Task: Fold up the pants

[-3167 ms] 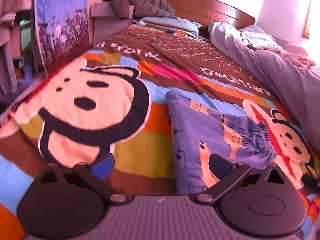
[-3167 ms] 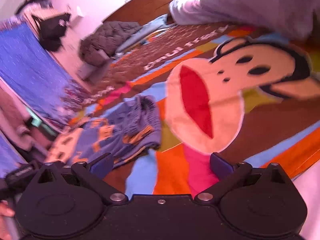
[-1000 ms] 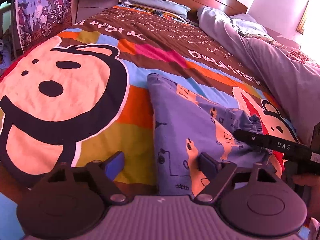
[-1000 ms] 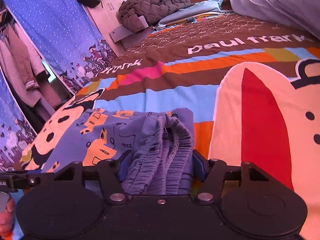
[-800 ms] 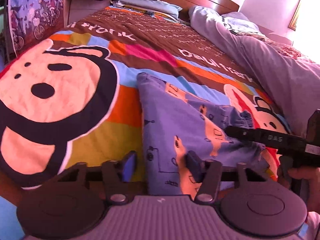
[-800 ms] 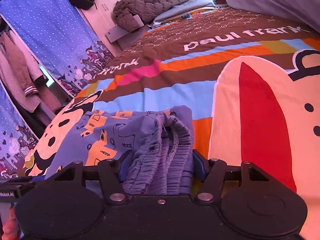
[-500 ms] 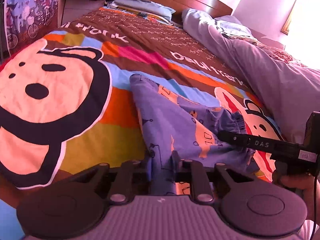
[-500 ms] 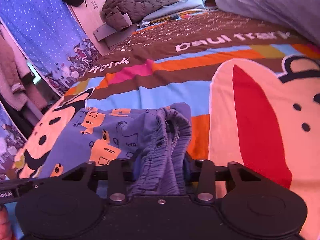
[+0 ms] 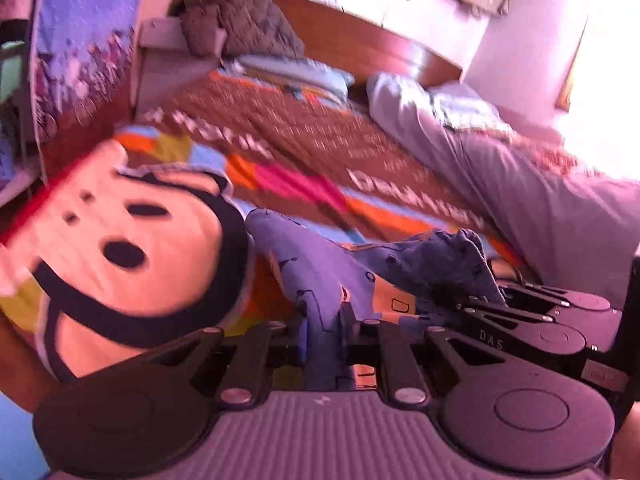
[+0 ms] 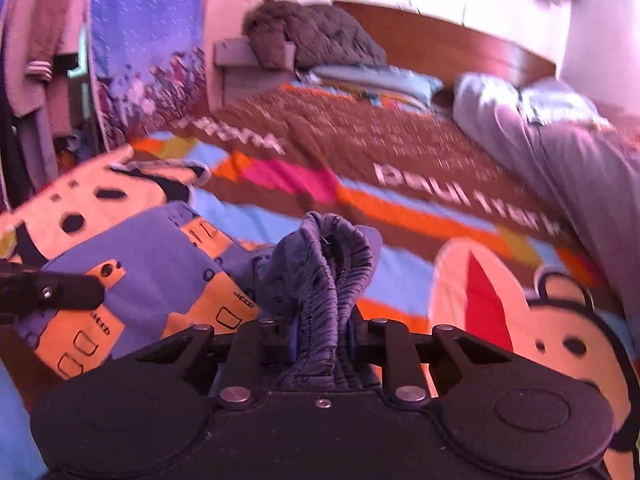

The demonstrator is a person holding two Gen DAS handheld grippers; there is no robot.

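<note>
You have blue pants (image 10: 168,276) with orange cartoon shapes outlined in black, their gathered waistband (image 10: 328,292) a darker grey-blue. Under them your bedspread (image 9: 304,184) runs in brown, orange, pink, light blue and yellow bands with white lettering and a cream, black-outlined monkey face (image 9: 120,248). Your headboard (image 10: 448,52) is reddish-brown, the quilted jacket (image 10: 316,36) dark brown

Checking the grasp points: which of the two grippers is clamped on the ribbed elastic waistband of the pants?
The right gripper: gathered ribbed waistband bunches between its fingers. The left gripper pinches smooth printed fabric.
</note>
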